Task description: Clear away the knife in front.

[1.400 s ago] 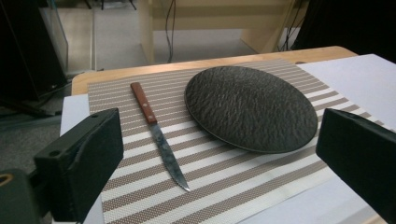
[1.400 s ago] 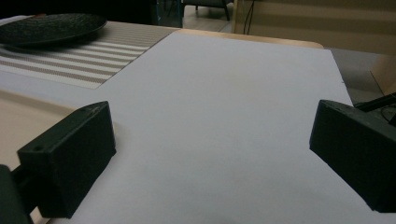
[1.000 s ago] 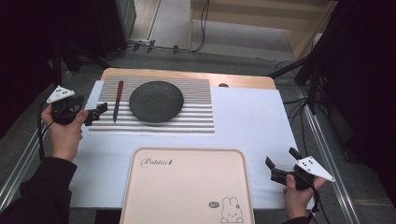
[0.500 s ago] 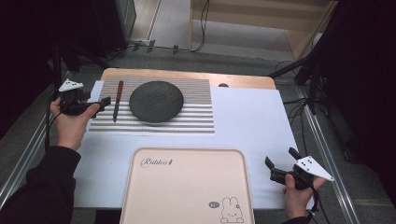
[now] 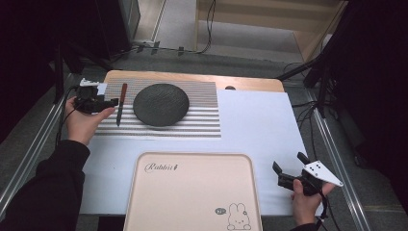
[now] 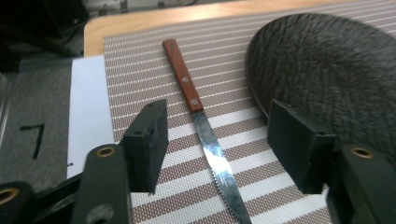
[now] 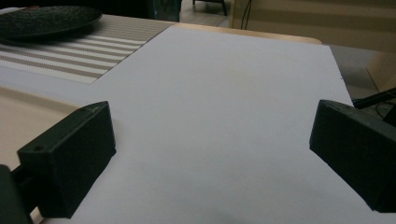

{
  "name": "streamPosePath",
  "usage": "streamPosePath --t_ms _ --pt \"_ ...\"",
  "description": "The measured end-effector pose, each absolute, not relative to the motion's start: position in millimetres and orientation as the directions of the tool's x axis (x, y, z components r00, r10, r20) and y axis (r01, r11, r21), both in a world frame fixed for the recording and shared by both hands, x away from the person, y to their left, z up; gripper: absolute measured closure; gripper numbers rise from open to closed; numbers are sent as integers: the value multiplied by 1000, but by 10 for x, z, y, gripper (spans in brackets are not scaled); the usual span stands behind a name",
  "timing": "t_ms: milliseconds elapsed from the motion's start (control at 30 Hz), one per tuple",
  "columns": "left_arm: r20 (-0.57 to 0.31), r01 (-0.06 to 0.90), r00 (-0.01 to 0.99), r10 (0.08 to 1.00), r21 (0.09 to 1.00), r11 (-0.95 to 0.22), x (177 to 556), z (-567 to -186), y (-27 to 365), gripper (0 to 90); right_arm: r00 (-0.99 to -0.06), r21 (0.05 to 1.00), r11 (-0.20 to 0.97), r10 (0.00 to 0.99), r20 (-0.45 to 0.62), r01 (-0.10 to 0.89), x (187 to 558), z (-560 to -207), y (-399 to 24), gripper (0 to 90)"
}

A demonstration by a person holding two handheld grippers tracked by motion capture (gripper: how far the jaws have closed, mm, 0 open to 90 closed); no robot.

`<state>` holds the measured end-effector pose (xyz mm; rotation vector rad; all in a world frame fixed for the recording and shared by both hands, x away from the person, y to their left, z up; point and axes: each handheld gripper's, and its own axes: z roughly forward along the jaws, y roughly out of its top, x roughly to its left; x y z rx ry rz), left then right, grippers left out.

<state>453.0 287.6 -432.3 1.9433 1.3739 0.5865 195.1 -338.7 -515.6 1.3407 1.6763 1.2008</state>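
The knife (image 6: 201, 119) has a reddish-brown wooden handle with three metal rivets and a narrow, serrated steel blade. It lies flat on the striped placemat (image 5: 202, 120), just left of the dark round plate (image 5: 160, 104) and apart from it. In the high view its long axis runs almost straight away from the person, handle at the far end, blade tip toward the near edge of the placemat.

The left hand-held gripper (image 6: 217, 140) sits low over the blade. Its jaws have just been closing; they stand one on each side of the blade with clear gaps, pads not touching it.

The beige tray (image 5: 192, 192) at the near edge of the bench (image 5: 260, 125) reads "Rabbit" in script and carries a rabbit drawing.

The right hand-held gripper (image 5: 288, 168) rests over the white bench cover, jaws wide apart, nothing between them.
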Motion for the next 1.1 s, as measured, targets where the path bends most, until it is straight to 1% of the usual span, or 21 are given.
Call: streamPosePath --t_ms 33,67,167,200,233,333,367,400,467,500,600,667,767,933,1033,1100 --pt "-17 642 342 939 734 -220 4560 -4341 2865 402 -248 935 49 968 43 352 1951 -5156 -3387 0" --pt "-17 662 344 939 713 -229 4623 -4375 2848 421 -248 934 50 968 42 353 1951 -5156 -3386 0" --pt "-20 674 345 939 701 -233 4673 -4408 2834 445 -246 934 52 968 40 354 1952 -5157 -3385 0" --pt "-33 683 342 939 695 -224 4697 -4427 2829 445 -246 934 52 968 40 354 1952 -5157 -3385 0" --pt "-41 698 341 939 680 -224 4726 -4454 2816 464 -248 934 52 968 40 353 1952 -5157 -3385 0" --pt "-28 733 356 934 628 -261 4832 -4540 2756 481 -246 933 53 969 38 355 1954 -5159 -3381 0" --pt "-28 733 356 934 628 -261 4832 -4540 2756 494 -246 933 54 969 38 355 1954 -5159 -3381 0" --pt "-35 737 355 934 626 -256 4857 -4552 2747 494 -246 933 54 969 38 355 1954 -5159 -3381 0" --pt "-39 757 336 941 606 -244 4936 -4595 2732 532 -245 933 54 969 38 355 1954 -5159 -3381 0" --pt "-39 757 336 941 606 -244 4936 -4595 2732 536 -245 933 54 969 38 355 1954 -5159 -3381 0" --pt "-20 776 310 951 583 -241 5032 -4675 2708 581 -246 933 55 969 36 356 1952 -5159 -3379 0" --pt "-18 777 303 953 583 -236 5052 -4684 2709 585 -247 933 58 968 34 354 1953 -5160 -3380 0" --pt "-51 773 276 960 605 -191 5106 -4714 2714 608 -245 933 56 969 35 355 1953 -5160 -3380 0" --pt "-65 786 258 964 594 -171 5208 -4777 2748 612 -247 933 60 968 31 353 1955 -5162 -3380 0" --pt "-63 785 250 966 597 -164 5238 -4794 2738 663 -245 933 59 969 31 354 1957 -5162 -3379 0" --pt "-62 785 250 966 597 -165 5256 -4799 2718 665 -246 933 60 969 31 354 1957 -5163 -3377 0"
